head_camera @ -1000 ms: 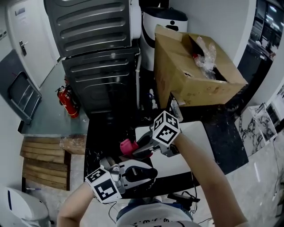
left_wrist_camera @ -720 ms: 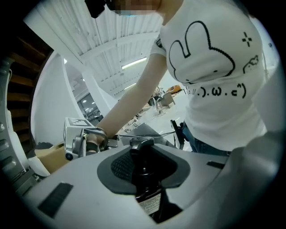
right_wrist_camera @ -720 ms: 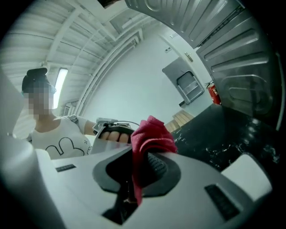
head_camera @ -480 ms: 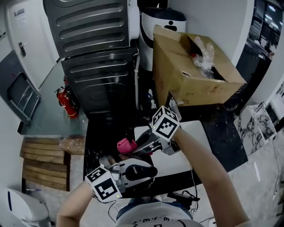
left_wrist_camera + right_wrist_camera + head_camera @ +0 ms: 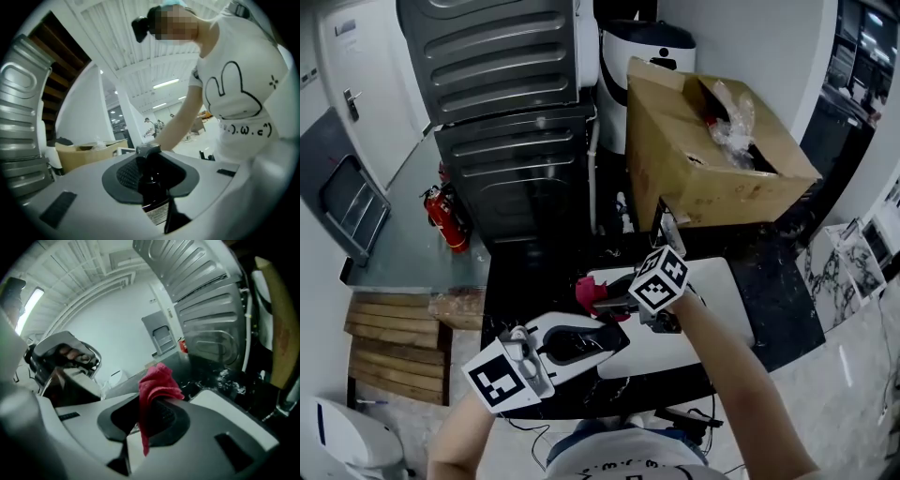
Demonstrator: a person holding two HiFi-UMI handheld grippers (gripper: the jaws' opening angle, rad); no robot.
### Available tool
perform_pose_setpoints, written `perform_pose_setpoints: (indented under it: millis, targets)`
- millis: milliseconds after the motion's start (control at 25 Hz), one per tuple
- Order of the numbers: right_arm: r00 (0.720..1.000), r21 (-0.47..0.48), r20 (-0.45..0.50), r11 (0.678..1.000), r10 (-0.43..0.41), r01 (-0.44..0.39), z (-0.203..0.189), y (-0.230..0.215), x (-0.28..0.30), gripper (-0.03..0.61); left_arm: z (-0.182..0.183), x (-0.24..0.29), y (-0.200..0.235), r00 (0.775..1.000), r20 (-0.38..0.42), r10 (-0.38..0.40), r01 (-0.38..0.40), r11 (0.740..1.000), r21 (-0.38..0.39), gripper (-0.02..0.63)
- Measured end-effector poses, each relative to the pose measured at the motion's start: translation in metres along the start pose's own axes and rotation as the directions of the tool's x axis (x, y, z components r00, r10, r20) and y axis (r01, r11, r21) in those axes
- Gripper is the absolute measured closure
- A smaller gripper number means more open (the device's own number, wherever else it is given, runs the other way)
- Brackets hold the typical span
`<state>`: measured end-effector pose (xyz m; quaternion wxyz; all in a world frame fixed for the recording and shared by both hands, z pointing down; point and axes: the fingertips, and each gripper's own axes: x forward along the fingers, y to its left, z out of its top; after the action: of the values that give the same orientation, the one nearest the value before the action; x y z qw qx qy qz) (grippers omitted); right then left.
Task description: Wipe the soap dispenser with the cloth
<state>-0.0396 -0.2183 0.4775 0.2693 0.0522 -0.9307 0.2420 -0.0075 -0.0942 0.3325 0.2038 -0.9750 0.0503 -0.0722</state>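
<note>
In the head view my left gripper is low at the left, its marker cube toward me. It is shut on a dark soap dispenser bottle, which lies between its white jaws. The left gripper view shows the same bottle with its pump head pointing away, pinched by the left gripper. My right gripper is just above and right of it, shut on a bunched red cloth. In the right gripper view the cloth hangs out of the right gripper. Cloth and bottle are close; contact is unclear.
Both grippers hover over a black marbled counter with a white board on it. An open cardboard box stands behind at the right. A ribbed metal appliance and a white tank are behind. A red fire extinguisher stands on the floor at left.
The left gripper has lifted and tilted with the bottle, its cube now larger and further left. The right gripper has shifted right and down, carrying the cloth to above the bottle's far end.
</note>
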Motion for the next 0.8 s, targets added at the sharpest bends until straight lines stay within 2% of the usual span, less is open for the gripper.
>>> perform_pose_setpoints:
  millis: [40, 120, 240, 360, 480, 560, 640, 720, 800]
  targets:
    - [0.998, 0.016, 0.056, 0.999, -0.03, 0.029, 0.002, -0.005, -0.004, 0.523, 0.0, -0.006, 0.013, 0.998, 0.014, 0.066, -0.065, 0.995, -0.071, 0.511]
    - [0.983, 0.048, 0.167, 0.997, -0.075, 0.067, 0.006, -0.009, -0.011, 0.523, 0.001, -0.019, 0.04, 0.977, 0.044, 0.21, -0.195, 0.955, -0.226, 0.511]
    - [0.941, 0.096, 0.308, 0.988, -0.142, 0.118, 0.008, -0.011, -0.017, 0.523, 0.005, -0.034, 0.072, 0.936, 0.076, 0.343, -0.31, 0.909, -0.278, 0.511]
    - [0.885, 0.117, 0.411, 0.975, -0.22, 0.188, 0.007, -0.006, -0.015, 0.523, 0.005, -0.042, 0.095, 0.895, 0.056, 0.442, -0.401, 0.853, -0.334, 0.512]
    - [0.818, 0.113, 0.515, 0.966, -0.256, 0.231, 0.013, 0.008, -0.008, 0.523, 0.0, -0.043, 0.113, 0.865, 0.007, 0.501, -0.452, 0.785, -0.424, 0.512]
    - [0.764, 0.108, 0.587, 0.962, -0.266, 0.252, 0.024, 0.017, -0.008, 0.523, -0.004, -0.042, 0.12, 0.854, -0.016, 0.52, -0.462, 0.745, -0.481, 0.512]
    - [0.715, 0.102, 0.643, 0.956, -0.273, 0.274, 0.036, 0.025, -0.012, 0.523, -0.007, -0.041, 0.123, 0.848, -0.029, 0.529, -0.464, 0.716, -0.522, 0.512]
    - [0.692, 0.106, 0.662, 0.949, -0.29, 0.297, 0.043, 0.028, -0.016, 0.523, -0.009, -0.04, 0.125, 0.843, -0.031, 0.536, -0.467, 0.703, -0.537, 0.512]
    - [0.692, 0.114, 0.654, 0.945, -0.305, 0.307, 0.044, 0.029, -0.017, 0.523, -0.01, -0.041, 0.129, 0.835, -0.029, 0.55, -0.473, 0.688, -0.55, 0.512]
